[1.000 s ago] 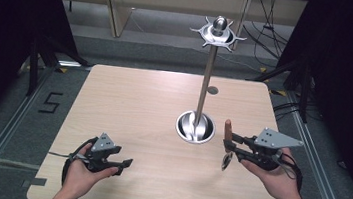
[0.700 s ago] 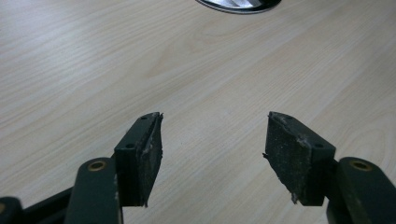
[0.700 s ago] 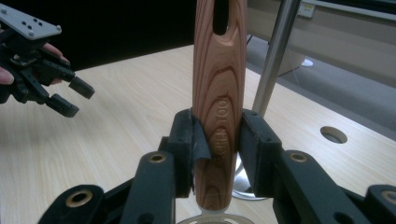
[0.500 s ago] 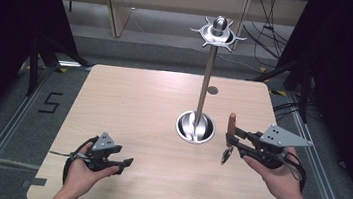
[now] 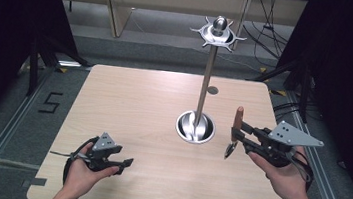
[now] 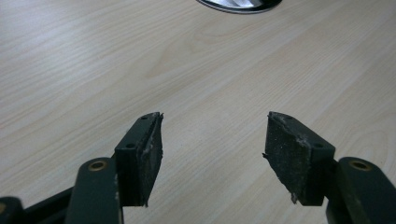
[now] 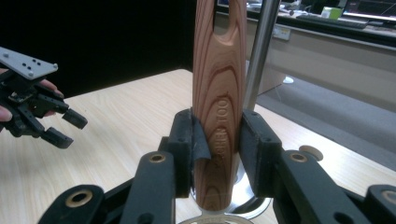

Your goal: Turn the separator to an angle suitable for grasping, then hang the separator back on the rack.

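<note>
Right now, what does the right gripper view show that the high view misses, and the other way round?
Right gripper view: the wood-handled utensil up close, with its grain, the hanging slot at its top and letters stamped on the handle, and the right gripper with pads pressed on it. High view: the stand's hook ring and ball top, its round base and the whole table. Both: the stand's pole, the open left gripper.

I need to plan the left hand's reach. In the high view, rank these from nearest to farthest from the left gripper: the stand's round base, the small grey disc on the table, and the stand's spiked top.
From the left gripper, at the table's near left:
1. Stand's round base, mid-table, to its right and beyond.
2. Small grey disc, farther back, just right of the pole.
3. Stand's spiked top, high at the pole's upper end.
</note>
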{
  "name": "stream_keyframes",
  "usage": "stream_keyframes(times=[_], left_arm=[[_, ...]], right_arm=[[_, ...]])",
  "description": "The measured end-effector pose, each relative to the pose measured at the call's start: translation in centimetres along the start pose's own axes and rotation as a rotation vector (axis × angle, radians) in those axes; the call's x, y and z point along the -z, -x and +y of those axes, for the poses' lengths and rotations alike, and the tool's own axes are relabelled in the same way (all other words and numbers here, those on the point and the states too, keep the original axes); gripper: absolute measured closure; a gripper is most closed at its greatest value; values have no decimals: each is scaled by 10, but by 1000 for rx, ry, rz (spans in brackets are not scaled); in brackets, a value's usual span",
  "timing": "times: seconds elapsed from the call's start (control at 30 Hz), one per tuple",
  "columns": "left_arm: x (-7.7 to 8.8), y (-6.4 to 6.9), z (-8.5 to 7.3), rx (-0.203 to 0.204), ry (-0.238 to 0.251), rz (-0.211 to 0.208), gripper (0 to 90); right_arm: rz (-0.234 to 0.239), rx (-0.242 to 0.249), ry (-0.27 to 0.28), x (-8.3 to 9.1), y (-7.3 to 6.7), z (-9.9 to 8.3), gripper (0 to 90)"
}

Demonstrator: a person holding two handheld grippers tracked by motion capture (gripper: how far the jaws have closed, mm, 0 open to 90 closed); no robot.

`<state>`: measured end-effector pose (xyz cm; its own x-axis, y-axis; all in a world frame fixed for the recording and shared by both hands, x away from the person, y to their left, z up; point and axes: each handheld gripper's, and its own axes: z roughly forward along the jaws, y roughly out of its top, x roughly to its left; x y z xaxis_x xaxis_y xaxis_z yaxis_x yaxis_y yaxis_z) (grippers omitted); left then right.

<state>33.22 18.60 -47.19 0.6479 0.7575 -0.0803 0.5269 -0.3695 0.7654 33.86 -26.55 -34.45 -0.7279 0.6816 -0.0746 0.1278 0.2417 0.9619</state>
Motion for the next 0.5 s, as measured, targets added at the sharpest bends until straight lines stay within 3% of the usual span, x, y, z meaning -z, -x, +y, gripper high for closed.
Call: stream_keyframes(times=[0.1, 0.13, 0.33, 0.43, 0.5], left_arm=[[1, 0, 0, 1, -3, -6, 362], [1, 0, 0, -2, -7, -5, 362], [1, 0, 0, -1, 0, -3, 362], [0, 0, 0, 10, 1, 5, 362], [1, 1, 0, 9, 3, 6, 362]], right_arm=[[0, -22, -2, 1, -1, 1, 686], [4, 1, 2, 1, 0, 3, 686], [-9, -14, 5, 2, -2, 5, 686], [-12, 6, 18, 3, -1, 8, 686], [0, -24, 9, 4, -3, 10, 686]])
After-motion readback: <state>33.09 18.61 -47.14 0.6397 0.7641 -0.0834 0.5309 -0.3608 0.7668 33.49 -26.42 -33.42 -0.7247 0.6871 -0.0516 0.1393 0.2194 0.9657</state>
